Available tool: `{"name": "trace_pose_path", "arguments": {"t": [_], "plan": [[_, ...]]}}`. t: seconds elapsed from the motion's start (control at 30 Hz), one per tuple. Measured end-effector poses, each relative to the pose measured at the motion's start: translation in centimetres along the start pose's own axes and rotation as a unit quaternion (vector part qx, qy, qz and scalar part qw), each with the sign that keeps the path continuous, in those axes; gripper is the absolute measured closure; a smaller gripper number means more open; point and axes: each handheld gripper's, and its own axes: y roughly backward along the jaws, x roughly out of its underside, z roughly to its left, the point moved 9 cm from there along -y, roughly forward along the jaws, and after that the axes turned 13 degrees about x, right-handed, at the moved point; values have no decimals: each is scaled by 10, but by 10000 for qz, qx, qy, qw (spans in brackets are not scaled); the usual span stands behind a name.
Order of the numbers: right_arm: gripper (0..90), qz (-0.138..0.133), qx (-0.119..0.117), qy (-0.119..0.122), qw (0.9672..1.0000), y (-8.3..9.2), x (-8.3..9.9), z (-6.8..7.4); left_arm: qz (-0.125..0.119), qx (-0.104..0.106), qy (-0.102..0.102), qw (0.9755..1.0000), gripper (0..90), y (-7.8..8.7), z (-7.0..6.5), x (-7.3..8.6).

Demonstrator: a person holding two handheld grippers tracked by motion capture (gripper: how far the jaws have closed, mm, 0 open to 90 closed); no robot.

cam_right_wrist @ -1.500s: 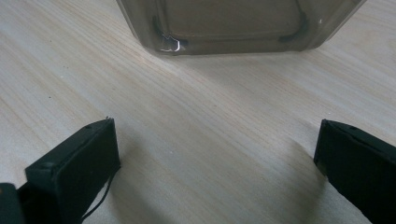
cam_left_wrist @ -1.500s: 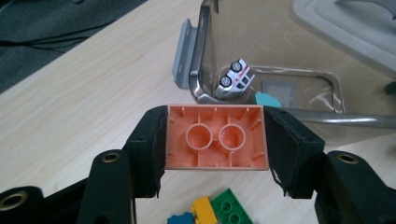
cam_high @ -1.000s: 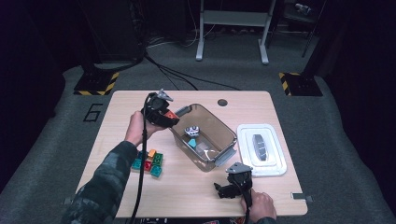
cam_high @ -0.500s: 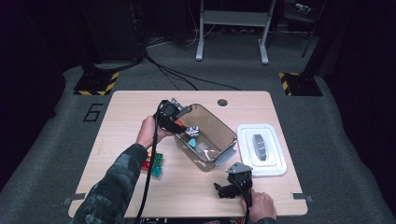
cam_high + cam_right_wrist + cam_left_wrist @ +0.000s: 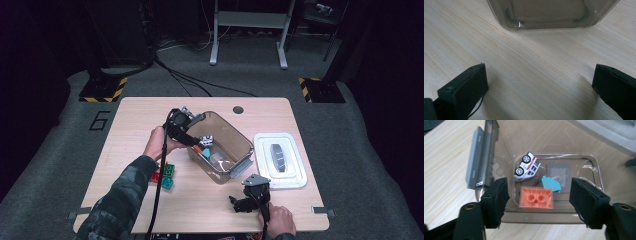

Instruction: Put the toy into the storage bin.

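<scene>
Dark grey carpet and black equipment stands surround the pale wooden bench (image 5: 150, 125), which carries everything. Largest on it is a clear, smoky plastic bin (image 5: 235, 137), set at an angle near the middle; its white lid (image 5: 295, 175) lies just beside it to the right.

Above the bin's near-left corner hangs the left tool (image 5: 539, 202). Its jaws have just been opening and stand well apart; an orange two-stud brick (image 5: 536, 198) sits between them, clear of both pads and blurred, apparently dropping into the bin. The right tool (image 5: 245, 202) rests on the bench near the front edge, jaws wide with only bare wood between them.

Green and red bricks (image 5: 166, 176) wait by the person's left forearm.

Risk, as I judge it: the brick is close to the bin's near wall, so it could strike the rim and bounce onto the bench.

From the left tool's camera the bin's contents are plain: a white toy car (image 5: 527, 167) on its side, a teal piece (image 5: 551, 184), a grey label. From above these are small specks.
</scene>
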Motion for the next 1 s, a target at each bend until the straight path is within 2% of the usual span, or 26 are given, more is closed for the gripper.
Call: {"name": "trace_pose_path", "arguments": {"t": [0.27, 0.37, 0.53, 0.67, 0.8, 0.9, 0.97, 1.0], "plan": [[0, 1, 1, -2, 10000, 0, 0, 0, -313, -167, -7, 9994, 155, 32, -6, 6], [0, -1, 2, 0, 10000, 0, 0, 0, -380, -269, -36, 9989, 151, 44, -4, 15], [0, 2, 1, -2, 10000, 0, 0, 0, -420, -415, 72, 9982, 141, 56, 2, 37], [0, 2, 1, -3, 10000, 0, 0, 0, -478, -501, 254, 9973, 138, 61, 10, 57], [0, 0, 0, -1, 10000, 0, 0, 0, -435, -526, 385, 9969, 139, 66, 17, 76], [0, 2, 0, -3, 10000, 0, 0, 0, -469, -601, 546, 9956, 138, 69, 23, 93], [0, 0, 1, -3, 10000, 0, 0, 0, -593, -671, 757, 9931, 138, 69, 28, 108], [0, 1, 0, -2, 10000, 0, 0, 0, -564, -669, 810, 9929, 139, 70, 29, 114]]}}
